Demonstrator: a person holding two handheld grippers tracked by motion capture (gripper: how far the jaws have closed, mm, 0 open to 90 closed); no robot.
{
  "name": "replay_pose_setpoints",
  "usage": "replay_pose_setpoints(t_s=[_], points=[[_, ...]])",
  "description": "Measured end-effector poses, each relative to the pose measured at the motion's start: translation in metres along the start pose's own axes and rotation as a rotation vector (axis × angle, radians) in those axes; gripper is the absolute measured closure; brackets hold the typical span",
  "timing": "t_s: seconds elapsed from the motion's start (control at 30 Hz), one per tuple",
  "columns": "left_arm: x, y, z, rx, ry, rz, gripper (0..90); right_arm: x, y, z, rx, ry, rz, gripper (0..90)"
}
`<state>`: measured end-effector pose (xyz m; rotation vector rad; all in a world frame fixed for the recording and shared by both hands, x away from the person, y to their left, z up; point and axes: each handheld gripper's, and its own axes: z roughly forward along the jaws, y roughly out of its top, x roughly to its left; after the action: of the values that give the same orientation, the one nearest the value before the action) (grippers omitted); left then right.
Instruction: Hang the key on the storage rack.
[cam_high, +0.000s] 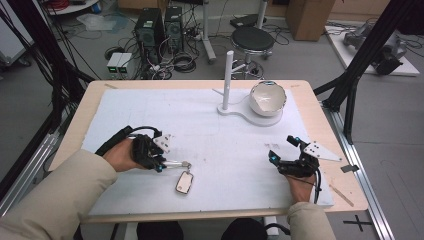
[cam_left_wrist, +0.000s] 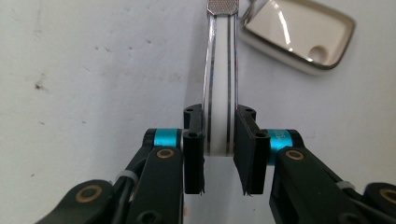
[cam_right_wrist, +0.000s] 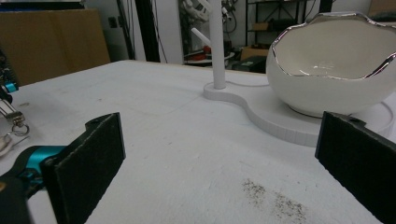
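A white strap with silver edges (cam_left_wrist: 219, 84) lies on the white mat, joined to a silver-framed white fob (cam_left_wrist: 299, 35). My left gripper (cam_left_wrist: 219, 154) is shut on the strap's near end. In the high view that gripper (cam_high: 161, 166) sits at the mat's left front, with the fob (cam_high: 184, 182) just to its right. My right gripper (cam_high: 282, 149) rests at the right front, open, with nothing between its pads (cam_right_wrist: 224, 158). Ahead of it stand a white egg-shaped bowl (cam_right_wrist: 336, 70) and a thin white post (cam_right_wrist: 217, 42) on one shared white base (cam_right_wrist: 261, 116).
The bowl (cam_high: 267, 98) and post (cam_high: 229, 80) stand at the mat's far right. The wooden table edge (cam_high: 345, 165) runs close to my right gripper. Dark specks (cam_right_wrist: 275, 198) mark the mat. A black stool (cam_high: 252, 39) and computer towers (cam_high: 150, 30) stand on the floor behind.
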<state>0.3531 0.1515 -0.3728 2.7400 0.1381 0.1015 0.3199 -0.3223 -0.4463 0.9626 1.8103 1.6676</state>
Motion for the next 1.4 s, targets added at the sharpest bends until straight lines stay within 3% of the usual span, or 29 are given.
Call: replay_pose_setpoints(t_s=[0.1, 0.17, 0.23, 0.3, 0.33, 0.37, 0.47, 0.5, 0.7, 0.8, 0.83, 0.9, 0.93, 0.97, 1.03, 1.4], points=[[0.000, 0.002, -0.009, -0.041, 0.008, -0.027, 74.5, 0.001, 0.010, -0.001, -0.011, 0.036, 0.015, 0.7], [0.001, 0.004, -0.014, -0.073, 0.012, -0.026, 74.5, 0.004, 0.026, 0.000, -0.005, 0.082, 0.015, 0.6], [0.002, 0.006, -0.019, -0.103, 0.006, -0.028, 74.5, 0.005, 0.031, 0.001, 0.006, 0.100, 0.011, 0.7], [0.001, 0.009, -0.022, -0.129, 0.005, -0.048, 74.5, 0.009, 0.043, 0.004, 0.012, 0.143, -0.011, 0.7], [0.002, 0.011, -0.025, -0.133, 0.016, -0.040, 74.5, 0.013, 0.054, 0.008, 0.021, 0.197, -0.019, 0.7], [0.002, 0.013, -0.026, -0.147, 0.013, -0.049, 74.6, 0.015, 0.059, 0.011, 0.016, 0.215, -0.033, 0.7], [0.002, 0.022, -0.034, -0.182, 0.007, -0.045, 74.6, 0.021, 0.070, 0.014, 0.031, 0.247, -0.044, 0.7], [0.002, 0.028, -0.039, -0.212, 0.015, -0.045, 74.6, 0.026, 0.081, 0.019, 0.046, 0.277, -0.079, 0.7], [0.003, 0.041, -0.049, -0.245, 0.022, -0.031, 74.5, 0.040, 0.107, 0.032, 0.089, 0.348, -0.146, 0.7], [0.003, 0.047, -0.052, -0.261, 0.018, -0.023, 74.6, 0.051, 0.123, 0.043, 0.111, 0.415, -0.163, 0.7], [0.003, 0.048, -0.053, -0.265, 0.017, -0.013, 74.6, 0.051, 0.123, 0.043, 0.111, 0.415, -0.163, 0.7], [0.003, 0.052, -0.055, -0.266, 0.016, -0.012, 74.6, 0.060, 0.133, 0.054, 0.143, 0.469, -0.185, 0.7], [0.003, 0.054, -0.056, -0.273, 0.023, -0.006, 74.6, 0.060, 0.133, 0.054, 0.143, 0.469, -0.185, 0.7], [0.003, 0.056, -0.057, -0.277, 0.014, -0.011, 74.5, 0.067, 0.139, 0.062, 0.176, 0.505, -0.196, 0.6], [0.004, 0.059, -0.058, -0.286, 0.011, -0.008, 74.6, 0.071, 0.141, 0.067, 0.192, 0.523, -0.211, 0.6], [0.001, 0.071, -0.057, -0.305, -0.007, 0.015, 74.5, 0.109, 0.156, 0.111, 0.400, 0.676, -0.364, 0.6]])
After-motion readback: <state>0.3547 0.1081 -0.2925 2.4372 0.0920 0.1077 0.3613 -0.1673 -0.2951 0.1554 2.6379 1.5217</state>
